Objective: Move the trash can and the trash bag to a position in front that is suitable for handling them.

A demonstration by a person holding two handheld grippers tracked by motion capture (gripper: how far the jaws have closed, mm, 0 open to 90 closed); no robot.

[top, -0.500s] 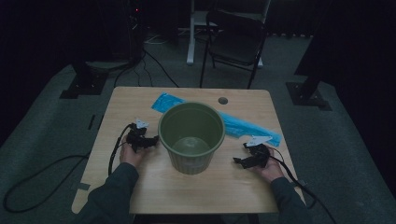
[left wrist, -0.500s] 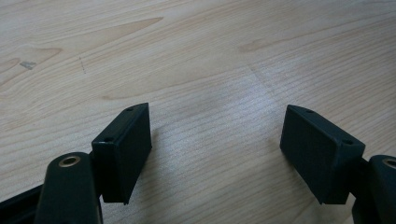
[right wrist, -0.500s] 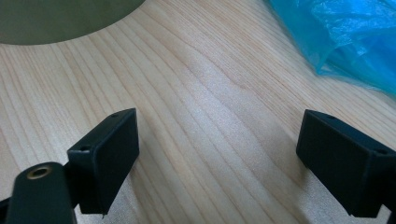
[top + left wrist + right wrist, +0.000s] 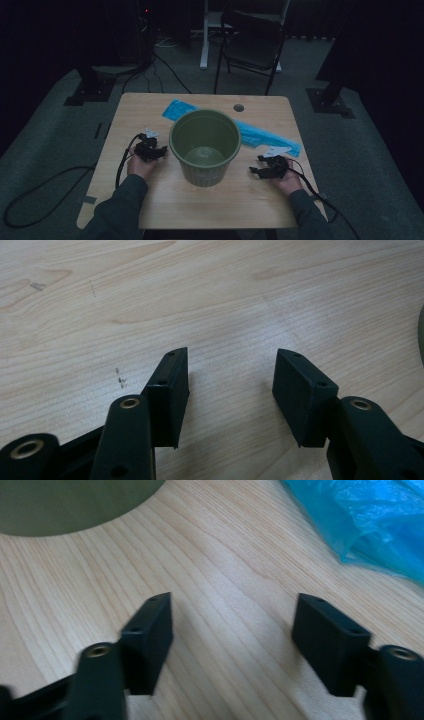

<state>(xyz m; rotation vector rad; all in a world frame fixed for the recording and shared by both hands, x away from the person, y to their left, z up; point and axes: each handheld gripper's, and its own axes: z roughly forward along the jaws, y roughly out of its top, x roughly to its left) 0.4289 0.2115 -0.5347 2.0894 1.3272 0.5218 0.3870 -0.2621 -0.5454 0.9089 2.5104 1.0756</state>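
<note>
A green bucket (image 4: 205, 145) stands upright and empty in the middle of the wooden table (image 4: 150, 107). Behind it lies a flat blue plastic bag (image 4: 260, 135), whose edge also shows in the right gripper view (image 4: 370, 525). My left gripper (image 4: 155, 150) rests on the table just left of the bucket, open, with bare wood between its jaws (image 4: 231, 385). My right gripper (image 4: 257, 170) rests right of the bucket near the bag's end, open, with nothing between its jaws (image 4: 232, 645). The bucket's wall (image 4: 70, 502) appears ahead of it.
A round cable hole (image 4: 238, 107) sits in the table's far edge. Cables trail from both grippers off the table's sides. A dark folding chair (image 4: 250, 45) and stand bases stand on the floor beyond the table.
</note>
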